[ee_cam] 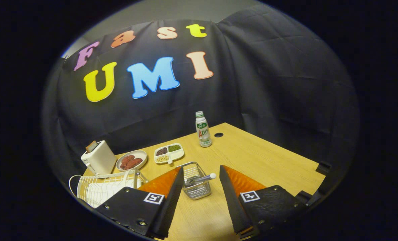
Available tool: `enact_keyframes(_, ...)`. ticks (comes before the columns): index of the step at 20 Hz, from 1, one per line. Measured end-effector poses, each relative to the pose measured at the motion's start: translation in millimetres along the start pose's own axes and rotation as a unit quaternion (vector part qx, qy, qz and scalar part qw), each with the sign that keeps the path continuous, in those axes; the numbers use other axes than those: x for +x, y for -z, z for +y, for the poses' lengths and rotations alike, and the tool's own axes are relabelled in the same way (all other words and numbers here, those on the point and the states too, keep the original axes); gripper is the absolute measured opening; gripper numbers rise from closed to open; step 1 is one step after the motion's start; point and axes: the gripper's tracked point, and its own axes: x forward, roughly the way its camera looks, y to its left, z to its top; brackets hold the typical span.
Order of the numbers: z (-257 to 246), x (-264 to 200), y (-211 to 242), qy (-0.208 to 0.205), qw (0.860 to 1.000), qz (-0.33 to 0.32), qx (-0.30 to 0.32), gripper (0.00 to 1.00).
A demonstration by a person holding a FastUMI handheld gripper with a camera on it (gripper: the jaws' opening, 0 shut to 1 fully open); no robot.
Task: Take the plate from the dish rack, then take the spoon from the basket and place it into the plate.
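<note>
Gripper view: the gripper (200, 174) hangs above the wooden table (269, 164), fingers spread apart and holding nothing. Between their tips sits a small wire basket (195, 185) with the spoon (200, 179) lying across it — handle end pointing right toward the right finger, bowl toward the left. Beside the left finger stands the white dish rack (100, 187), the plate (101, 192) lying in it. Beyond are a toaster (98, 157), a dish of sausages (131, 160), a divided tray of beans (169, 153) and a bottle (203, 129).
</note>
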Motion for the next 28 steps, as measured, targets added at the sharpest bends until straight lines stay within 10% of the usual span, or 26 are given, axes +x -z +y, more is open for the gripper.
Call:
enact_keyframes(11,5,78,34,-0.030,0.998,0.025,0.048,0.67)
enact_keyframes(15,20,81,29,-0.067,0.996,0.022,0.046,0.23)
enact_keyframes(28,66,81,-7,-0.057,0.986,0.026,-0.155,0.05)
